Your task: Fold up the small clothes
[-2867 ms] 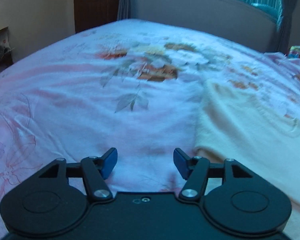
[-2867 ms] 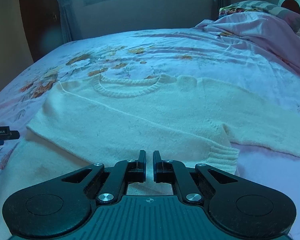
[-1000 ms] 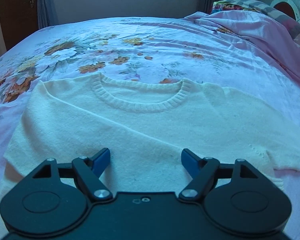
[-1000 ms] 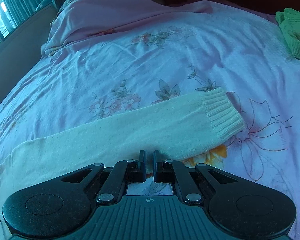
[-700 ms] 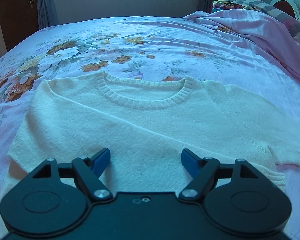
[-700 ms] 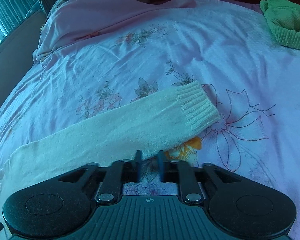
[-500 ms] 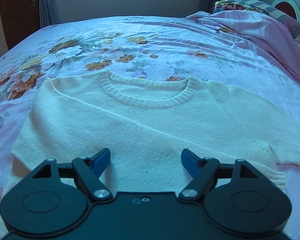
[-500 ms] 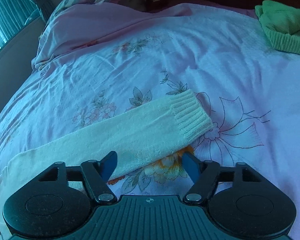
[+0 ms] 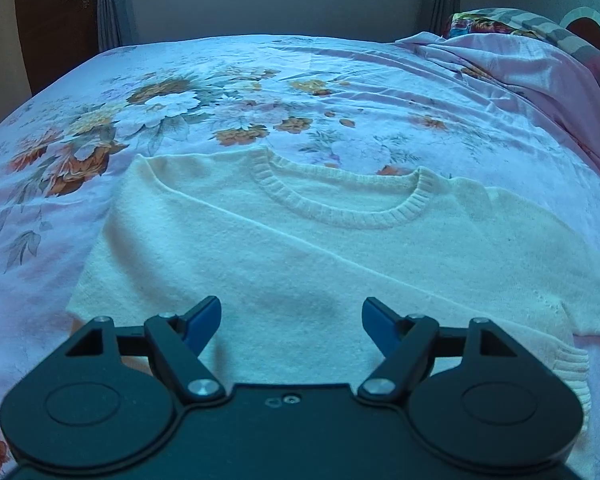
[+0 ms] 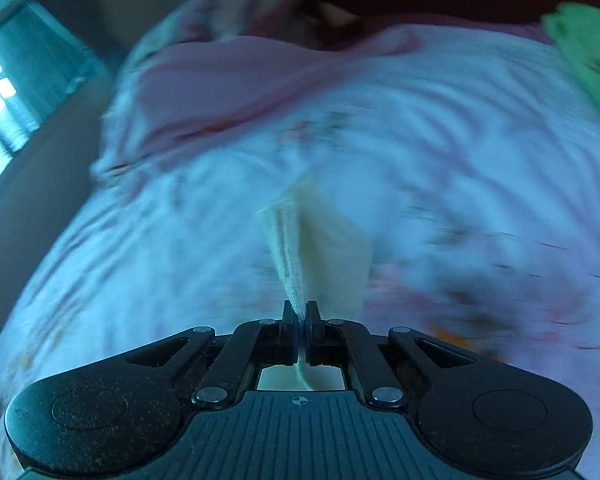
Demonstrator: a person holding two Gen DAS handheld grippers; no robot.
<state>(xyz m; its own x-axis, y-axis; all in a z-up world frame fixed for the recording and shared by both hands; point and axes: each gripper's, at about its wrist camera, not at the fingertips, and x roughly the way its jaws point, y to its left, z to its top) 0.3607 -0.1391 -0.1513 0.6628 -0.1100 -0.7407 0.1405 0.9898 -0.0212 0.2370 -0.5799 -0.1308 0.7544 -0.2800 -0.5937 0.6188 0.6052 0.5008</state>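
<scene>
A cream knitted sweater [image 9: 320, 256] lies flat, front up, across the middle of the bed [image 9: 260, 80], neckline toward the far edge. The right gripper [image 10: 300, 310] is clamped on the ribbed cuff [image 10: 296, 240] of one sleeve, which stands up off the sheet. The left gripper [image 9: 292, 318] hangs over the sweater's lower body with its jaws apart and nothing between them. The knit looks soft, light and limp, so it will likely sag and stretch; cuffs, hem and shoulder seams seem the firmest places to hold. No containers are visible; a green cloth [image 10: 584, 52] lies near the bed's far right corner.
</scene>
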